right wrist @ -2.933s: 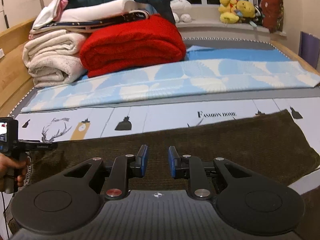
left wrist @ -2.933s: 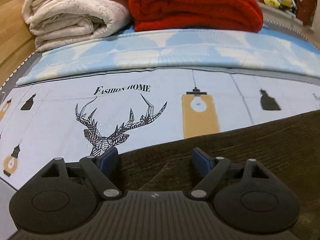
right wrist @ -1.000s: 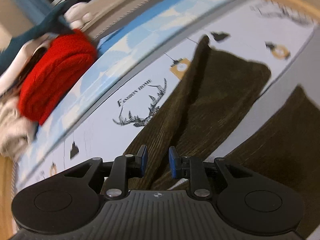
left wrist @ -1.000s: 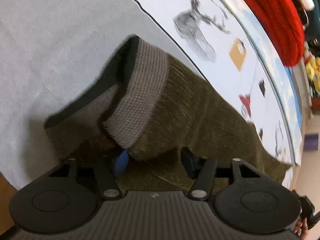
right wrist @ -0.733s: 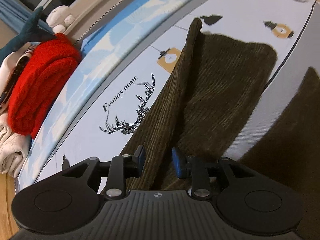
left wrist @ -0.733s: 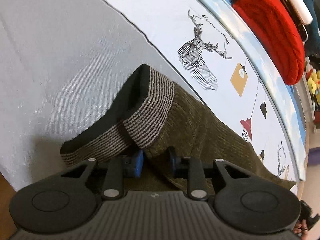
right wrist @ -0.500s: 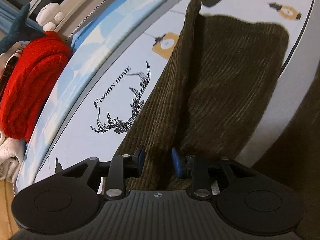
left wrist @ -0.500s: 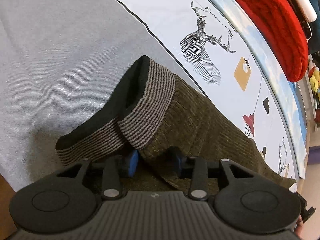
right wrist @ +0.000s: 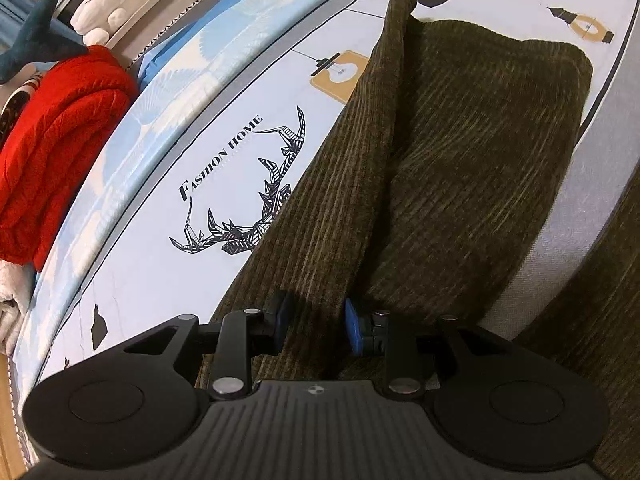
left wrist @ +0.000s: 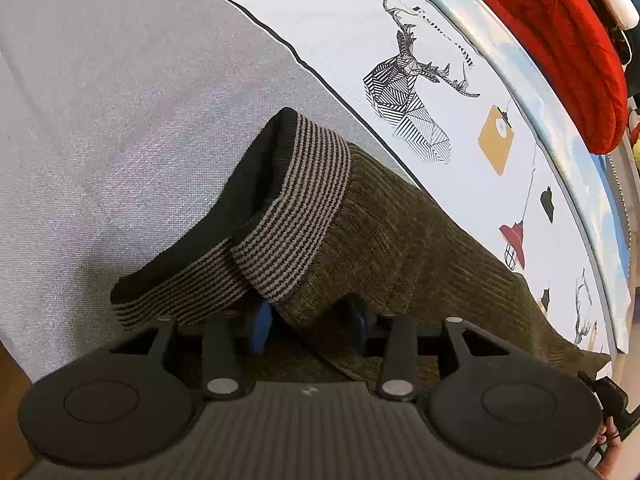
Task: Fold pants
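Dark olive corduroy pants (left wrist: 400,240) lie on a printed bed sheet. In the left wrist view the striped ribbed waistband (left wrist: 292,208) is lifted and curls over. My left gripper (left wrist: 308,320) is shut on the pants just below that waistband. In the right wrist view a pants leg (right wrist: 460,152) runs away from me, with a raised fold of cloth. My right gripper (right wrist: 316,320) is shut on that fold of the pants. A second dark stretch of the pants (right wrist: 592,312) lies at the right.
A red folded blanket (left wrist: 560,40) sits at the far side of the bed, also in the right wrist view (right wrist: 52,136). White folded bedding (right wrist: 8,296) and plush toys (right wrist: 96,12) lie behind it. The sheet (right wrist: 224,152) bears deer and lamp prints. A hand (left wrist: 612,440) holds the other gripper at the lower right.
Both grippers went from level above the flat pants to tilted down over them. The left jaws closed onto the cloth below the waistband, which lifted; the right gripper moved closer along the leg fold.
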